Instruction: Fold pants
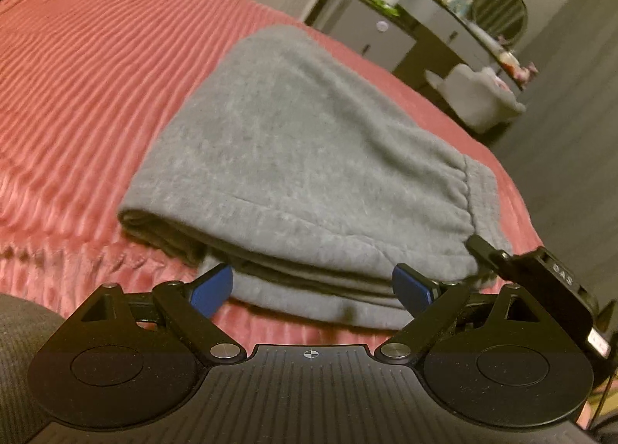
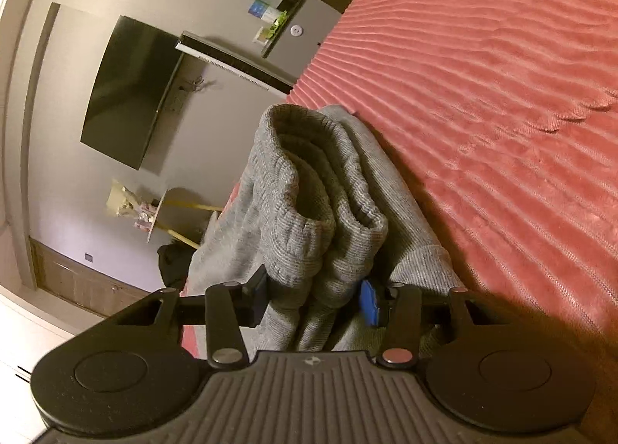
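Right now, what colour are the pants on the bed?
Grey, a soft fleecy knit. The pants show best in the left wrist view, folded on the pink bedspread.

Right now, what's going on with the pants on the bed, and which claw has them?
A person is folding grey pants on a red ribbed bedspread. The pants already lie in a stacked bundle. The right claw is shut on the ribbed cuff end, bunched between its blue-padded fingers. The left claw is open, its fingers spread at the bundle's near edge, gripping nothing.
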`<state>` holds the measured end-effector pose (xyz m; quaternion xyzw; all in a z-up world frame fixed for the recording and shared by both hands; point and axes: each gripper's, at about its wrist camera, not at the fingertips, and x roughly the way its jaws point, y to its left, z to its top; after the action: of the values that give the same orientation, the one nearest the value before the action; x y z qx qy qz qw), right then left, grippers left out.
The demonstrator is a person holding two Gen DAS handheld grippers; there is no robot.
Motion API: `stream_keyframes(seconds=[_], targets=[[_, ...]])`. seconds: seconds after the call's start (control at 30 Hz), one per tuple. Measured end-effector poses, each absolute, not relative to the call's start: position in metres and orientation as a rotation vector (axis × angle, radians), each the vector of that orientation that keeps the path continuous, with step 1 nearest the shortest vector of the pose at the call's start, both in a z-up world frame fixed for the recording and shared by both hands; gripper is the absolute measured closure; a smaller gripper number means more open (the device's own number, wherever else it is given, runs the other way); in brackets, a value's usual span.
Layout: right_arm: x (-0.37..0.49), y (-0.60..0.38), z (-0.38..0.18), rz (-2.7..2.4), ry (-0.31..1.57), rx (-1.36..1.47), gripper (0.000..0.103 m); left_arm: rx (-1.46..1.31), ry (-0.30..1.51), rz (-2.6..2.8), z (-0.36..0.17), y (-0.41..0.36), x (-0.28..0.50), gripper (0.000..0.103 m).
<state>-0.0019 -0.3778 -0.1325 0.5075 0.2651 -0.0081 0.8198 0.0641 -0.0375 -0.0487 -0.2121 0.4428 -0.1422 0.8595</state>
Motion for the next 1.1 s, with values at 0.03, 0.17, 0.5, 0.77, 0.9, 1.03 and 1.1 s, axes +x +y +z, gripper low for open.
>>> stream_keyframes(seconds=[0.03,0.17,0.5,0.77,0.9,1.03,1.1], targets=[[-0.003,-0.378,-0.133,-0.02,0.565,1.075,0.049,-0.459,0.934,-0.289,-0.05,-0.036,0.065,0.008],[0.0,-0.376,-0.137,-0.038,0.566,1.073,0.049,-0.499,0.944,-0.259,-0.053,-0.031,0.069,0.008],[-0.006,-0.372,-0.131,-0.022,0.555,1.029,0.057,-0.519,0.94,-0.239,-0.054,-0.027,0.072,0.008],[-0.016,-0.376,-0.123,0.035,0.505,1.067,0.059,-0.729,0.91,-0.173,-0.066,0.005,0.082,0.008],[-0.018,-0.381,-0.123,0.063,0.478,1.113,0.06,-0.802,0.879,-0.15,-0.071,0.015,0.085,0.008],[-0.019,-0.384,-0.123,0.083,0.456,1.145,0.061,-0.834,0.853,-0.117,-0.073,0.02,0.088,0.015],[-0.019,-0.384,-0.122,0.081,0.456,1.143,0.061,-0.838,0.811,-0.113,-0.071,0.024,0.086,0.031]])
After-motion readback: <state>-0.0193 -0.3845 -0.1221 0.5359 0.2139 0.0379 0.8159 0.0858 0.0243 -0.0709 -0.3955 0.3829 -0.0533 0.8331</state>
